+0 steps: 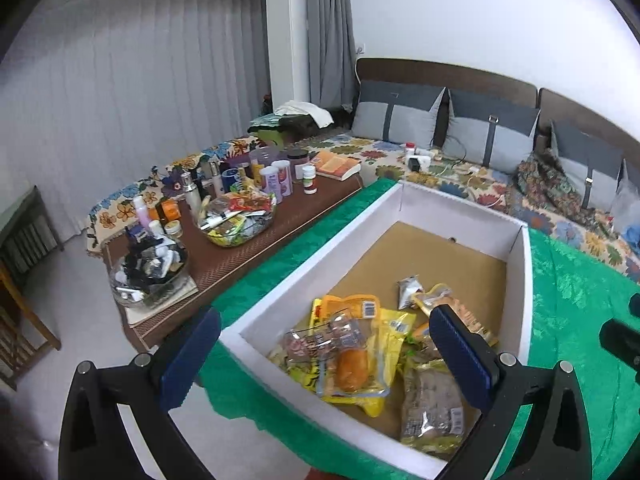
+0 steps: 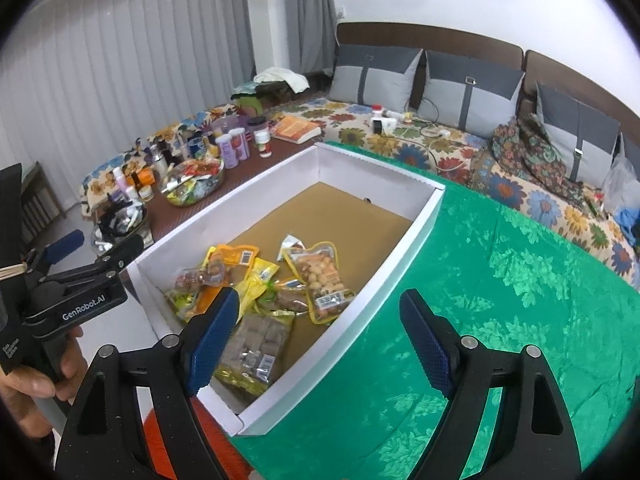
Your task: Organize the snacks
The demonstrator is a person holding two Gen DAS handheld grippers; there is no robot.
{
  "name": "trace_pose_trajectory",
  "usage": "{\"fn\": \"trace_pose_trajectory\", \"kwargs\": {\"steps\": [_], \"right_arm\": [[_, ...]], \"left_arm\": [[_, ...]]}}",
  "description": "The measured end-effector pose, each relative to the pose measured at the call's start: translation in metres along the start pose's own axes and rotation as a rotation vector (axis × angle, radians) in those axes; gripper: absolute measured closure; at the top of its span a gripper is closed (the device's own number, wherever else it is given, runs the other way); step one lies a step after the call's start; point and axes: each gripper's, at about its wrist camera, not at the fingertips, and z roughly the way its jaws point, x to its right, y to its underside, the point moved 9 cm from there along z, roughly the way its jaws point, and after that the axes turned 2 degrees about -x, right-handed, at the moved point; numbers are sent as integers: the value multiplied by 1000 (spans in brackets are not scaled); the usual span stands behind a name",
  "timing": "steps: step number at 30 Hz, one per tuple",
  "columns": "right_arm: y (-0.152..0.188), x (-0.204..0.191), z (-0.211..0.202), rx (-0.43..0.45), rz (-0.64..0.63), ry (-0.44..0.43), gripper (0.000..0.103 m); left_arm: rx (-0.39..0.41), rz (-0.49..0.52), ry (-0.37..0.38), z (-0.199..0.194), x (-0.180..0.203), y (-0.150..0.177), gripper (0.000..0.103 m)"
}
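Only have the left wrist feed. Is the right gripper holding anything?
Observer: No. The right gripper has its fingers apart with nothing between them.
Operator: Where is it pointing?
Observer: At the near right side of the white box. One finger overlaps the snacks and the other is over the green cloth.
Operator: There's a packet mid-box that's half hidden on my side. What is it?
Observer: It's a clear packet with yellow edging, full of round tan pieces, lying flat on the box floor.
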Motion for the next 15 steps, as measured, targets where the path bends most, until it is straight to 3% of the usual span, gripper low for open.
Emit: {"fn": "trace_pose_trajectory", "kwargs": {"steps": [4,6,10,15], "right_arm": [[1,-5,-2,10,-10,13,18],[3,-8,-1,-4,-9,18,18],[5,-10,4,-43,2,31,18],[5,-15,4,-66,9,29,18]], "left_arm": [[-11,42,9,-7,2,-1,0],[-49,45,12,-5,4,1,0],[-32,54,19,-9,6,2,0],[-68,60,9,-6,5,6,0]]}}
